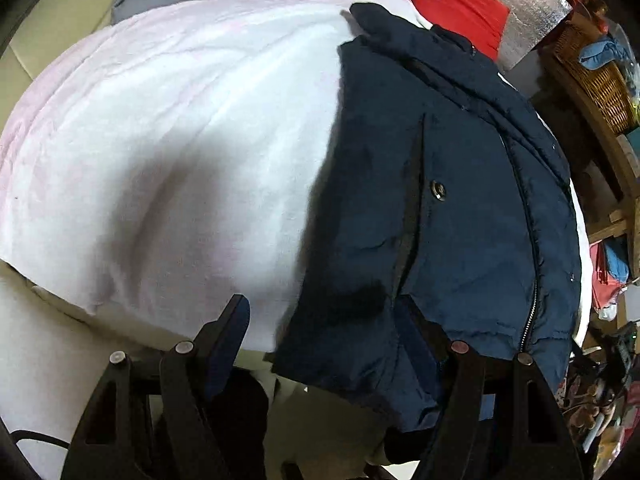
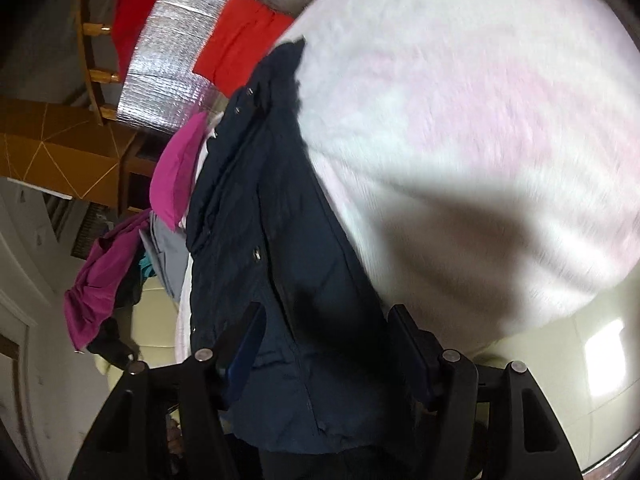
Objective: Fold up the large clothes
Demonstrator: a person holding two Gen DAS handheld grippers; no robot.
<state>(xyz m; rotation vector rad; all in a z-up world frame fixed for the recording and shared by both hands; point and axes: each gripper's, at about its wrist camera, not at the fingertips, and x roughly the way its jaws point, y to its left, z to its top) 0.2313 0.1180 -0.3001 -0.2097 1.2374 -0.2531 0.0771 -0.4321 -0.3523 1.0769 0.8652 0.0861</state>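
A navy padded jacket [image 1: 440, 208] with a zip and snap buttons lies on a fluffy white-pink blanket [image 1: 180, 128]. My left gripper [image 1: 324, 320] is open over the jacket's near hem; its right finger [image 1: 424, 332] rests on the navy fabric, its left finger [image 1: 228, 328] is over the blanket edge. In the right wrist view the jacket [image 2: 272, 216] runs up the middle beside the blanket [image 2: 460, 112]. My right gripper [image 2: 324, 340] is open with the jacket's hem lying between its fingers.
Red cloth [image 1: 460, 8] and a silver foil sheet [image 1: 520, 12] lie beyond the blanket. A magenta garment [image 2: 176, 172] and grey cloth [image 2: 168, 256] lie at the jacket's far side. A wicker basket [image 1: 592, 76] and wooden shelving stand at the right. A wooden chair [image 2: 96, 32] stands behind.
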